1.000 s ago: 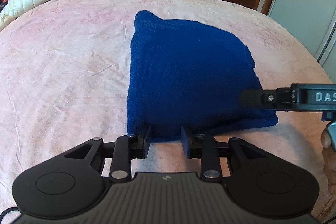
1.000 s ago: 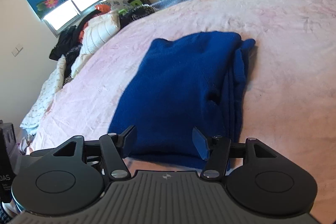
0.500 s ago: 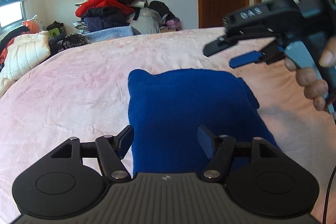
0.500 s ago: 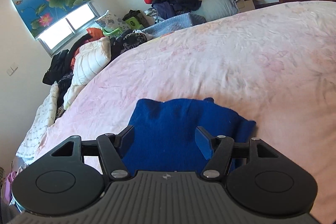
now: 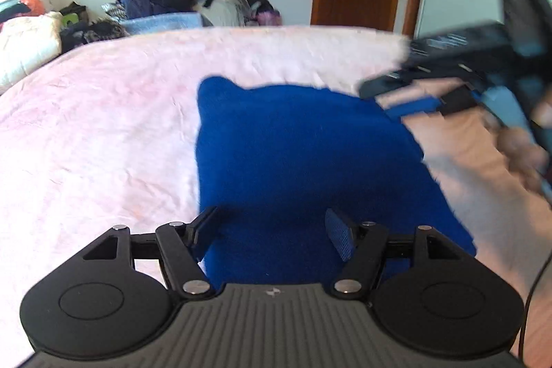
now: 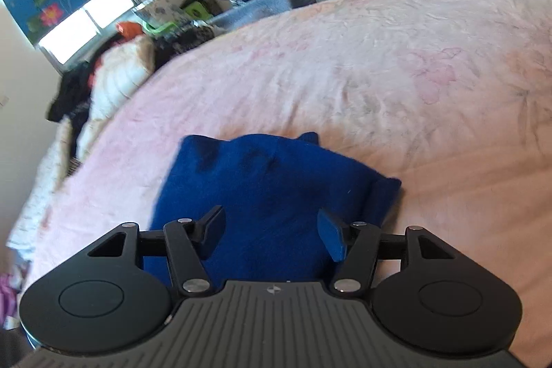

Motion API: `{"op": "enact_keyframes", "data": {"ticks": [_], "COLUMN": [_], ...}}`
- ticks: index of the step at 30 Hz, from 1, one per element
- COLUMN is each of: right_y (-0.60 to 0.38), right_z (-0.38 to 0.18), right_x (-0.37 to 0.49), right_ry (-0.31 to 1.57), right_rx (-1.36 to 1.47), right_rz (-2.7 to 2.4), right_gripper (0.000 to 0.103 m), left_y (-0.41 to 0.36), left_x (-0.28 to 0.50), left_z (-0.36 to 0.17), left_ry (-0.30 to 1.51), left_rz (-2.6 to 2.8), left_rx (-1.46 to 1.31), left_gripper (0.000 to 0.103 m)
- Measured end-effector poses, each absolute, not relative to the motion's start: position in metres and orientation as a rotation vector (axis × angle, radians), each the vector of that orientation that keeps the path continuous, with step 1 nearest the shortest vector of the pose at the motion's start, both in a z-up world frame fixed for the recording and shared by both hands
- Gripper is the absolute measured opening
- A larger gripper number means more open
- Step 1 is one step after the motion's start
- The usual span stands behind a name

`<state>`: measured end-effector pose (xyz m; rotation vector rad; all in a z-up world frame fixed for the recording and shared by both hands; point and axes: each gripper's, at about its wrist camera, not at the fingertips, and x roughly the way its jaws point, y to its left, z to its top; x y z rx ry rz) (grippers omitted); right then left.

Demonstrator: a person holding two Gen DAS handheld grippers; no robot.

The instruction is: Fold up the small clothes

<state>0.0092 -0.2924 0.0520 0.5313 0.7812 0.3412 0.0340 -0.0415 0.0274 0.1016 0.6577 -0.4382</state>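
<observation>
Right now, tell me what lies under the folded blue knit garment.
The folded blue knit garment lies flat on the pink patterned bedspread, which shows on all sides. Whatever lies between its folds, or beneath it, stays covered.

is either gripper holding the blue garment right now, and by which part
Nothing is held. Both the left gripper and the right gripper are empty above the folded blue garment.

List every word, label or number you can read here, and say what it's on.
No text reads clearly.
Lettering on the body of the right claw: too blurred to read.
Base of the left claw: a small emblem only, no letters.
</observation>
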Motion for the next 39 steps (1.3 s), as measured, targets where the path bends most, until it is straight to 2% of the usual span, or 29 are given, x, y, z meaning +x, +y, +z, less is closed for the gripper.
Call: {"op": "enact_keyframes", "data": {"ticks": [3, 9, 12, 15, 17, 18, 23, 25, 27, 29, 33, 36, 39], "right_y": [-0.303, -0.314, -0.316, -0.314, -0.312, -0.31, -0.309, -0.317, -0.314, -0.306, -0.289, -0.27, -0.25], "right_z": [0.046, 0.023, 0.013, 0.002, -0.002, -0.003, 0.008, -0.007, -0.007, 0.0, 0.031, 0.041, 0.028], "right_x": [-0.033, -0.071, -0.068, -0.064, -0.063, -0.063, -0.081, -0.082, -0.081, -0.084, -0.107, -0.127, -0.138], "right_ry": [0.866, 0.959, 0.978, 1.023, 1.034, 1.042, 1.012, 1.018, 0.994, 0.971, 0.875, 0.838, 0.884], "right_rx": [0.666, 0.784, 0.806, 0.807, 0.81, 0.8, 0.698, 0.746, 0.747, 0.718, 0.514, 0.348, 0.224], "right_rz": [0.438, 0.413, 0.401, 0.385, 0.389, 0.375, 0.336, 0.322, 0.336, 0.344, 0.273, 0.175, 0.116], "right_gripper": [0.068, 0.047, 0.047, 0.042, 0.027, 0.006, 0.006, 0.001, 0.002, 0.016, 0.03, 0.048, 0.054], "left_y": [-0.034, -0.044, -0.046, -0.048, -0.049, -0.05, -0.049, -0.048, -0.052, -0.053, -0.045, -0.038, -0.039], "left_x": [0.029, 0.022, 0.022, 0.024, 0.024, 0.024, 0.027, 0.029, 0.027, 0.025, 0.009, -0.009, -0.029], "left_z": [0.036, 0.029, 0.026, 0.022, 0.019, 0.016, 0.007, 0.004, 0.001, 0.003, 0.018, 0.023, 0.013], "left_ry": [0.648, 0.66, 0.686, 0.72, 0.736, 0.744, 0.791, 0.781, 0.758, 0.757, 0.736, 0.735, 0.757], "left_rz": [-0.444, -0.457, -0.459, -0.452, -0.45, -0.451, -0.448, -0.453, -0.446, -0.434, -0.373, -0.305, -0.294], "left_rx": [0.094, 0.182, 0.176, 0.165, 0.161, 0.16, 0.155, 0.158, 0.191, 0.191, 0.156, 0.07, 0.04], "left_gripper": [0.068, 0.068, 0.068, 0.068, 0.068, 0.068, 0.069, 0.07, 0.071, 0.071, 0.07, 0.072, 0.072]}}
